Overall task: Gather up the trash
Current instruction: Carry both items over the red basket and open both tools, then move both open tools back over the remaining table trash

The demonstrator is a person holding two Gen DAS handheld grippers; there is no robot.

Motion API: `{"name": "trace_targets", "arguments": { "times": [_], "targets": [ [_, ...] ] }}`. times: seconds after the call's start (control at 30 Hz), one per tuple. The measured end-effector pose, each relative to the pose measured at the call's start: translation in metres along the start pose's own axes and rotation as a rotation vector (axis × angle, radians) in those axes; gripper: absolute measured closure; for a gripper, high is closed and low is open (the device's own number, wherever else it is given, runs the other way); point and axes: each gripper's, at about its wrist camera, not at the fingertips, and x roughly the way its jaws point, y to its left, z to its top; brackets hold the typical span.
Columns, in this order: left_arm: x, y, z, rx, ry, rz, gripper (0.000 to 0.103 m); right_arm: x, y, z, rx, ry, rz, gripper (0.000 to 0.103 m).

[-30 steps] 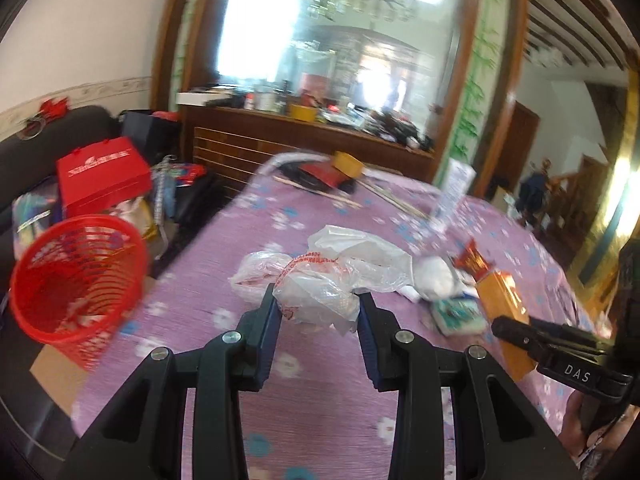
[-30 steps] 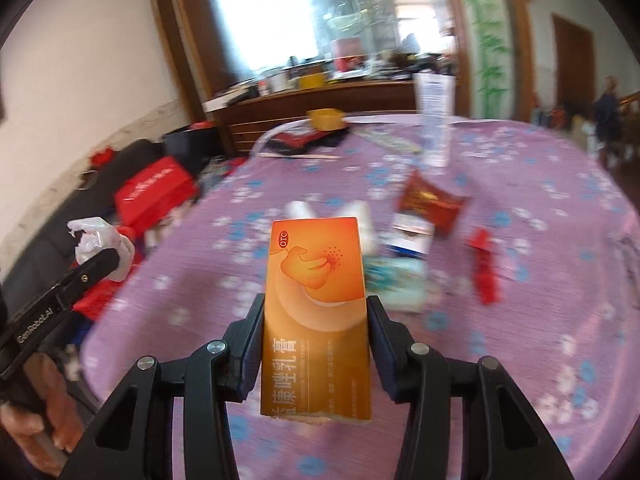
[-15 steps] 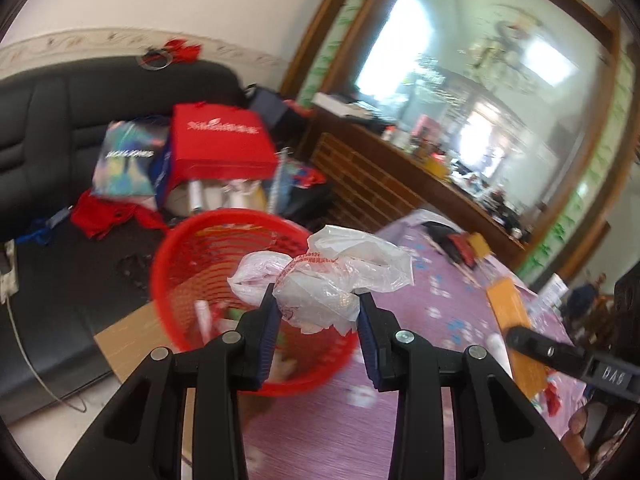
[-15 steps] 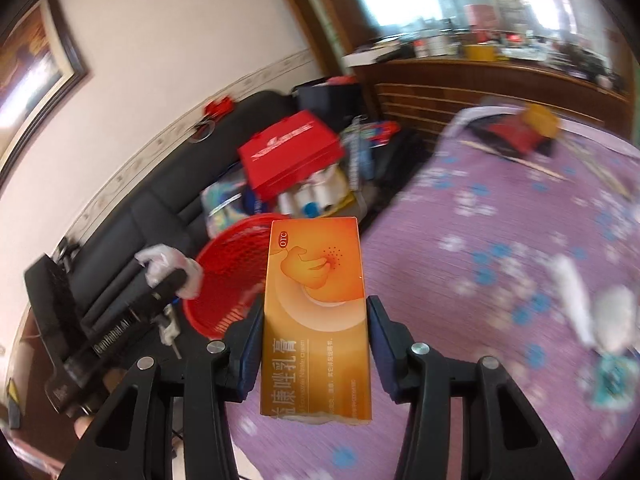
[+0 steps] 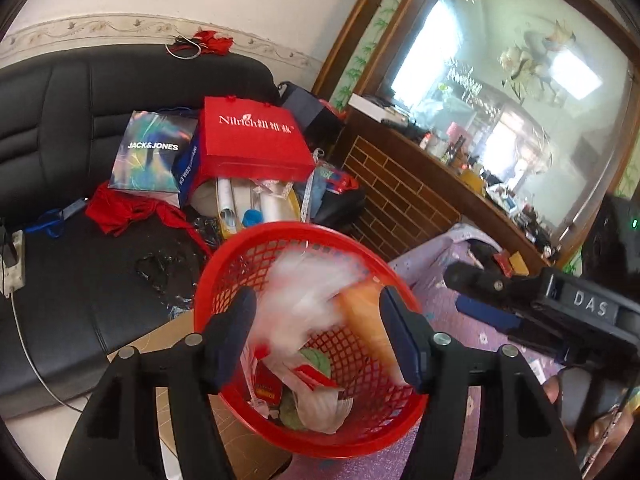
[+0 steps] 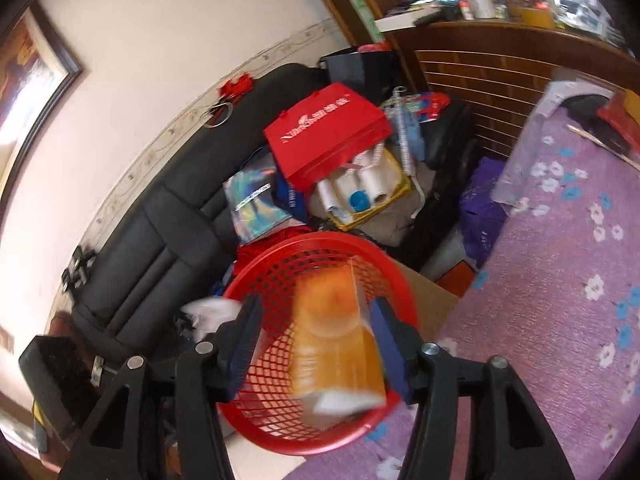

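A red mesh basket (image 5: 240, 256) stands beside the purple table, with trash in it. My left gripper (image 5: 320, 332) is open above the basket. A white plastic bag (image 5: 304, 300), blurred, falls between its fingers into the basket. My right gripper (image 6: 316, 340) is open above the same basket (image 6: 288, 252). The orange box (image 6: 336, 340), blurred, drops between its fingers. The orange box also shows in the left wrist view (image 5: 368, 320). The right gripper shows at the right of the left wrist view.
A black sofa (image 5: 60, 128) behind the basket carries a red gift bag (image 5: 252, 144), a Jack&Jones bag (image 5: 148, 152) and rolls. The purple flowered tablecloth (image 6: 560, 280) lies to the right. A wooden sideboard (image 5: 400, 184) stands behind. Cardboard (image 5: 168, 332) lies under the basket.
Both grippers have moved from the table to above the red basket and have opened. The plastic bag and the orange box have left the fingers and are falling into the basket.
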Motion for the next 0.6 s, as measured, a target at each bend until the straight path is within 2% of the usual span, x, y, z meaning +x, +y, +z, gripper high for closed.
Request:
{"name": "trace_targets", "arguments": {
  "times": [0.13, 0.27, 0.47, 0.6],
  "targets": [
    [-0.007, -0.005, -0.006, 0.008, 0.003, -0.023, 0.04, -0.03, -0.016, -0.008, 0.017, -0.042, -0.008, 0.043],
    [-0.018, -0.025, -0.017, 0.032, 0.006, -0.067, 0.04, -0.079, -0.038, -0.036, 0.015, -0.083, -0.06, 0.042],
    [-0.031, -0.093, -0.049, 0.149, 0.059, -0.177, 0.04, -0.153, -0.08, -0.091, 0.059, -0.131, -0.115, 0.042],
    [-0.034, -0.158, -0.08, 0.261, 0.126, -0.259, 0.04, -0.223, -0.126, -0.133, 0.098, -0.225, -0.225, 0.042]
  ]
}}
